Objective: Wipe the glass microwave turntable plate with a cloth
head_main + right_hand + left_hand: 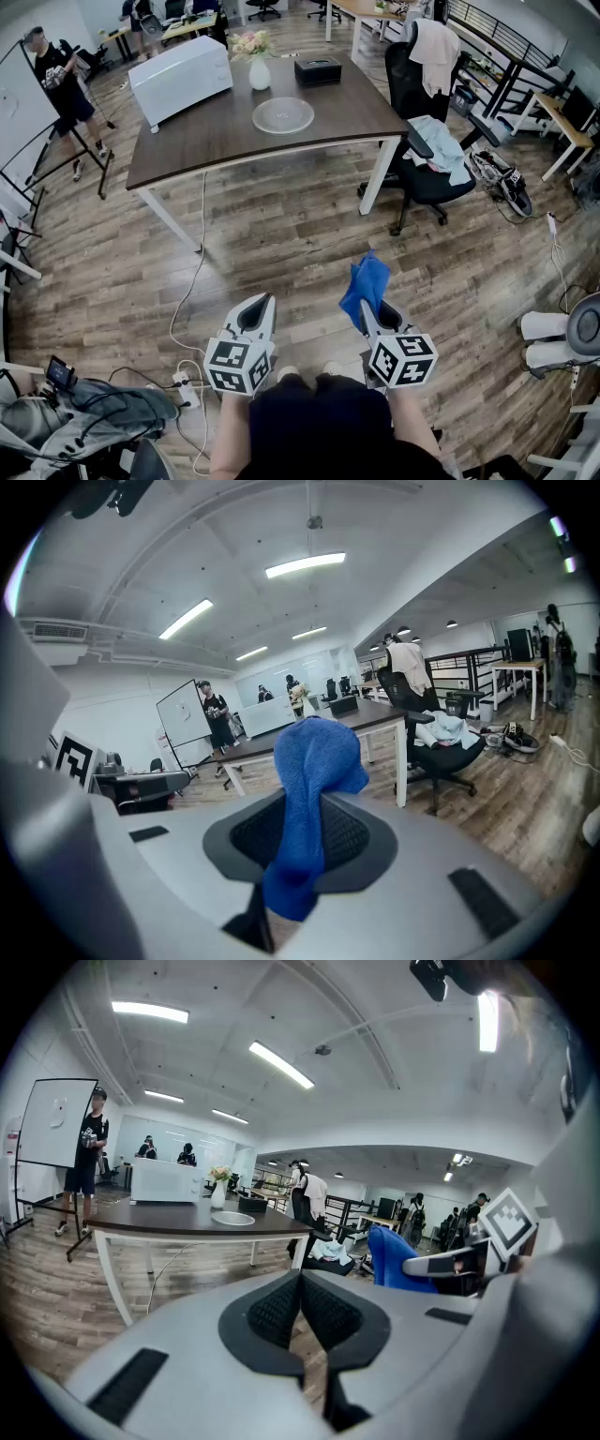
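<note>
The round glass turntable plate (283, 115) lies flat on the dark brown table (197, 141), far ahead of me; it also shows as a thin disc (232, 1219) in the left gripper view. My right gripper (364, 309) is shut on a blue cloth (366, 286), which sticks up and hangs between the jaws (309, 789). My left gripper (260, 302) is shut with nothing in it, its jaws pressed together (300, 1283). Both grippers are held low over the wooden floor, well short of the table.
On the table stand a white microwave (181, 79), a white vase of flowers (259, 67) and a black box (318, 69). A black office chair (427, 150) with clothes on it stands right of the table. Cables and a power strip (185, 380) lie on the floor. A person (56, 84) stands far left.
</note>
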